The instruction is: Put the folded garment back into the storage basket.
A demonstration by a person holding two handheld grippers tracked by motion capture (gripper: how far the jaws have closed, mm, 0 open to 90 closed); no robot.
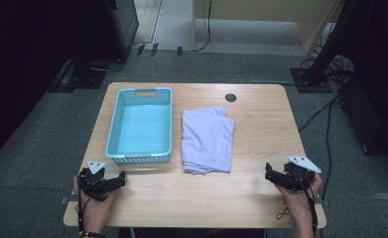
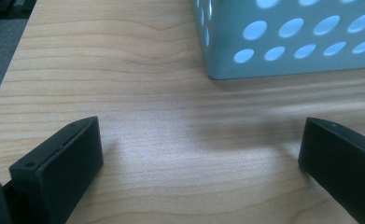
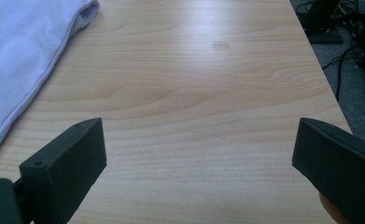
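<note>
A light blue perforated basket (image 1: 113, 133) stands empty on the left half of the wooden table (image 1: 251, 129). To its right lies a folded pale lavender cloth (image 1: 207, 140). My left gripper (image 1: 122, 178) rests near the front left corner, open, just short of the basket's near wall (image 2: 287, 42). My right gripper (image 1: 268, 172) sits near the front right edge, open, with nothing between its jaws. The cloth's edge (image 3: 26, 56) lies off to its left, apart from it. Bare wood shows between both pairs of jaws.
A round cable hole (image 1: 230, 97) sits at the table's far edge. Cables (image 1: 325, 129) trail over the floor to the right, and dark equipment stands (image 1: 97, 54) flank the table at the back.
</note>
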